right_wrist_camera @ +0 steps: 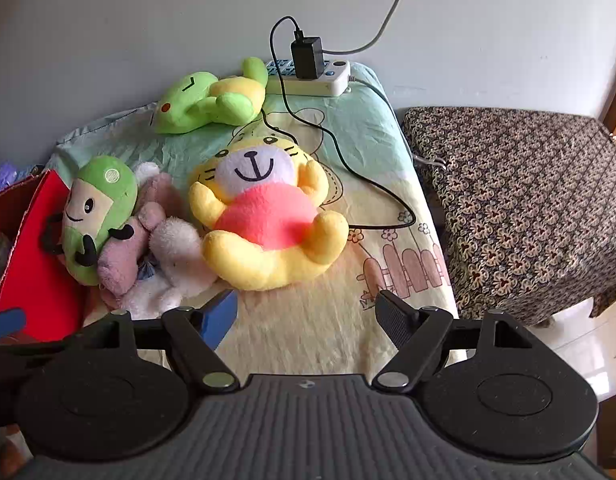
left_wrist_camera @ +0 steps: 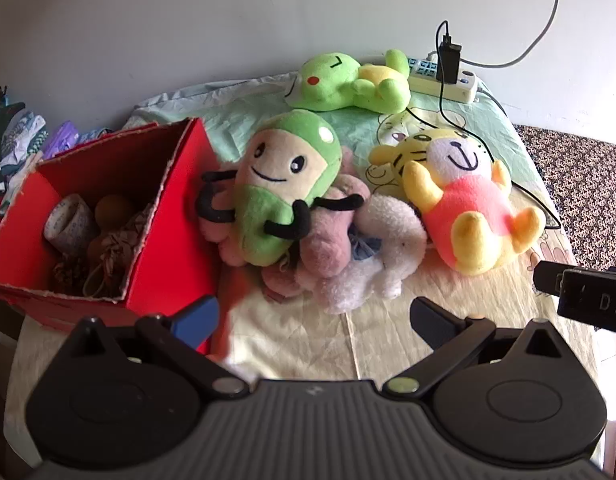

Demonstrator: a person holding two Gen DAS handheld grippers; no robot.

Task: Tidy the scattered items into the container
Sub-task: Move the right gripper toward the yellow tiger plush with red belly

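Right wrist: yellow tiger plush (right_wrist_camera: pixel 268 220) lies near table edge (right_wrist_camera: pixel 436 216).

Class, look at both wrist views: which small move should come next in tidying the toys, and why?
Probably ease the left tongs forward onto the green bean toy. Both tongs are open and empty, and that toy lies on top of the pile right beside the red box, so it has the shortest trip in.
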